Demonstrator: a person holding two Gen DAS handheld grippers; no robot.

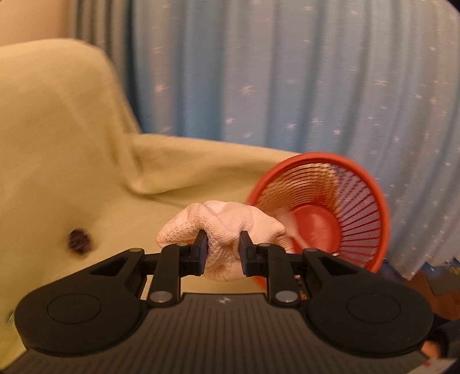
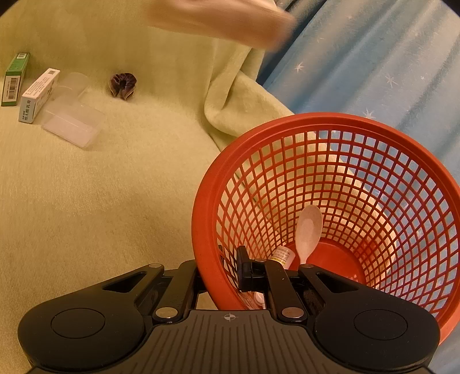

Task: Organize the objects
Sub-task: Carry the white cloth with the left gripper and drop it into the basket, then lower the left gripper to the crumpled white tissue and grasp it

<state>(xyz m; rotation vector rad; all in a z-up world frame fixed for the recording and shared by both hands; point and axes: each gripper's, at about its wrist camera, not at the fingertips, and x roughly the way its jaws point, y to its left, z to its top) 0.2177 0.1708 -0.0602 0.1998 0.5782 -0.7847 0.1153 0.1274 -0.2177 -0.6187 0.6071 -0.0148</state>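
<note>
My left gripper (image 1: 223, 249) is shut on a bunched white knitted cloth (image 1: 227, 227) and holds it above the couch, just left of the red mesh basket (image 1: 356, 207). My right gripper (image 2: 221, 273) is shut on the basket's near rim (image 2: 207, 259), one finger outside and one inside. The basket (image 2: 373, 161) is tilted and holds a pale spoon (image 2: 308, 230) and a small bottle (image 2: 283, 255). The blurred white cloth (image 2: 224, 20) shows at the top of the right wrist view.
On the yellow-green couch cover (image 2: 100, 201) lie a dark purple scrunchie (image 2: 123, 85), also in the left wrist view (image 1: 79, 240), a clear plastic box (image 2: 72, 122), a white carton (image 2: 38, 95) and a green carton (image 2: 15, 79). A blue starred curtain (image 1: 287, 72) hangs behind.
</note>
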